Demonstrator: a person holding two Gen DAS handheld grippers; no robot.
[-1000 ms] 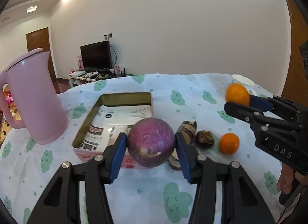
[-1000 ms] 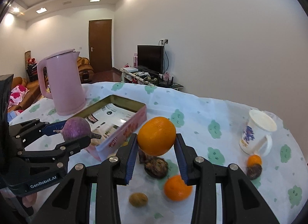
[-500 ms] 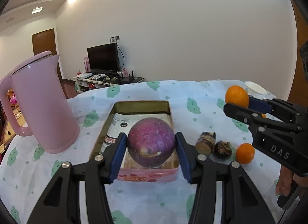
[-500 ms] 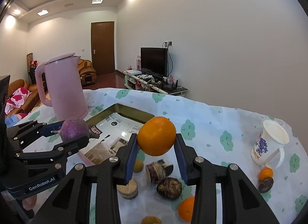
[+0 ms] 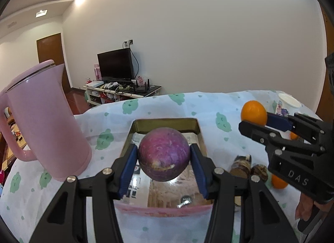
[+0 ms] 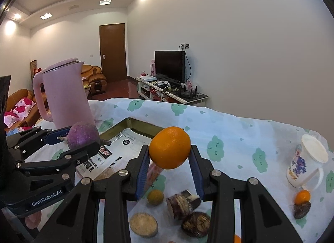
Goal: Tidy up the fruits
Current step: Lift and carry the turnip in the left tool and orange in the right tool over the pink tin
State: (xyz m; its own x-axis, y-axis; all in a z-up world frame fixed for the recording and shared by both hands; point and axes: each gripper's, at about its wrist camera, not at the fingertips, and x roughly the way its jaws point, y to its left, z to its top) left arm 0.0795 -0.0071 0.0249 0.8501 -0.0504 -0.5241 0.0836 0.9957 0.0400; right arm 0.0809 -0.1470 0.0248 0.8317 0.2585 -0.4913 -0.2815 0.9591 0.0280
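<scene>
I had two tongs up. My left tongs [image 5: 163, 157] were closed partway on one purple radish [image 5: 164, 154], both blue pads pressed to its sides, holding it over the one open tin [image 5: 165, 123]. In the right view the radish [image 6: 83, 134] showed a thin root at 9 o'clock and a dark stub at 4 o'clock, so its long axis ran roughly across that view, crosswise to the fingers that held it. My right tongs [image 6: 169, 164] were closed narrower on one big orange [image 6: 169, 148], clear above the surface [image 6: 229, 130]; it was near round, and I could not tell which way its stem pointed.

Under the right tongs I counted loose pieces on the surface: one small yellowish fruit [image 6: 155, 197], one pale cut round [image 6: 143, 224], one dark cut chunk [image 6: 181, 202] lying on its side, one dark wrinkled fruit [image 6: 195, 224]. At 4 o'clock from the orange, beside the one mug [image 6: 306, 161], sat one small orange [image 6: 302, 196] touching one dark fruit [image 6: 302, 208]. In the left view another small orange [image 5: 278, 182] lay at 3 o'clock from the tin. One pink kettle [image 5: 41, 117] stood at 9 o'clock.
</scene>
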